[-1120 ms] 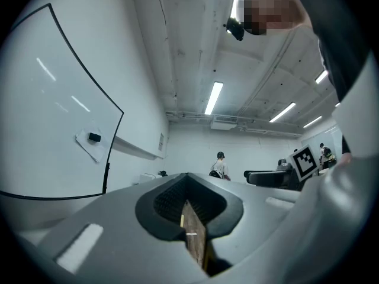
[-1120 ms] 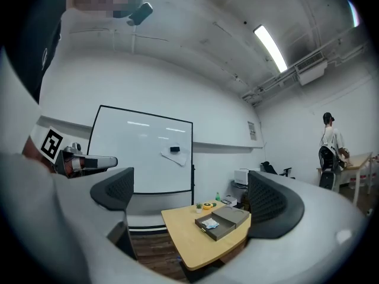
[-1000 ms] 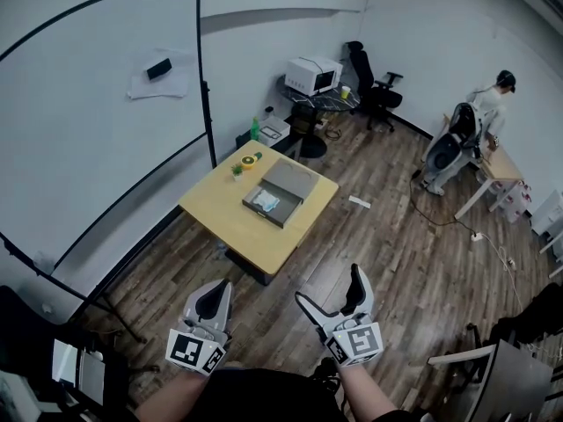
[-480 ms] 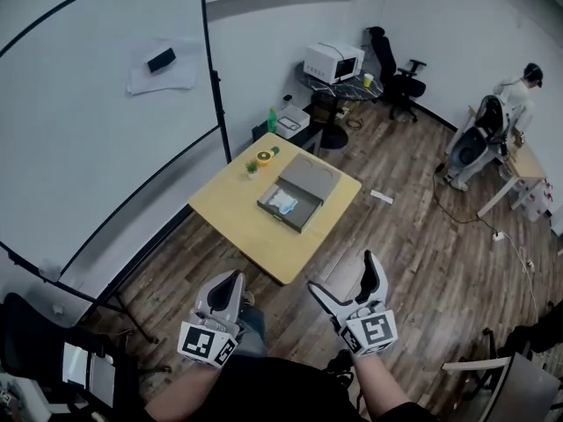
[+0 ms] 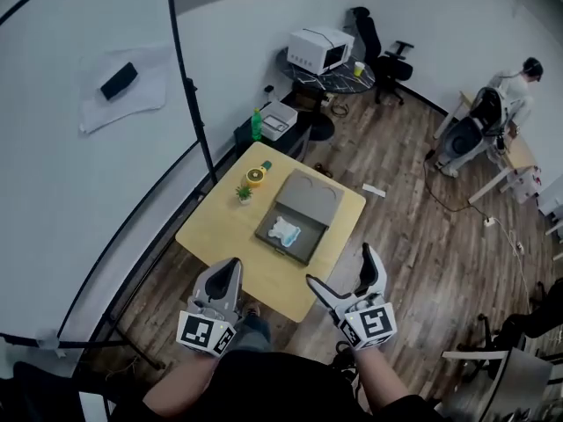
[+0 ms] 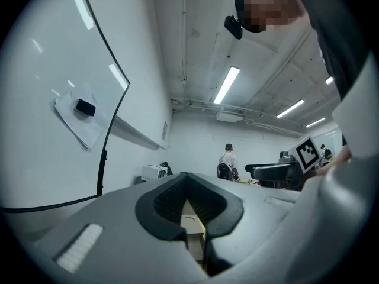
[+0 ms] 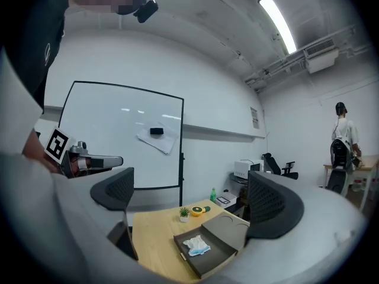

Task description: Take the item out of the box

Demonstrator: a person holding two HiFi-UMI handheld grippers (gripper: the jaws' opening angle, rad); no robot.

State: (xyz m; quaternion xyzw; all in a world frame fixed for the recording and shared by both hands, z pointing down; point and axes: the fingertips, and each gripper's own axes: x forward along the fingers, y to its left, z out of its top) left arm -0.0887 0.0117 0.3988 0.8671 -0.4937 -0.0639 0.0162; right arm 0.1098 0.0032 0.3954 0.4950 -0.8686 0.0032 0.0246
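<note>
Well, short of the box, the left gripper is pinched shut on nothing and the right gripper gapes wide, so I'd carry the wide one forward and drop it straight onto the crumpled white-and-blue item lying inside that open box.

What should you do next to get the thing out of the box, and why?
Probably step closer and move the open right hand-held gripper toward the box: it is open, the white-and-blue item lies inside, and the gripper hangs well short of the table.
</note>
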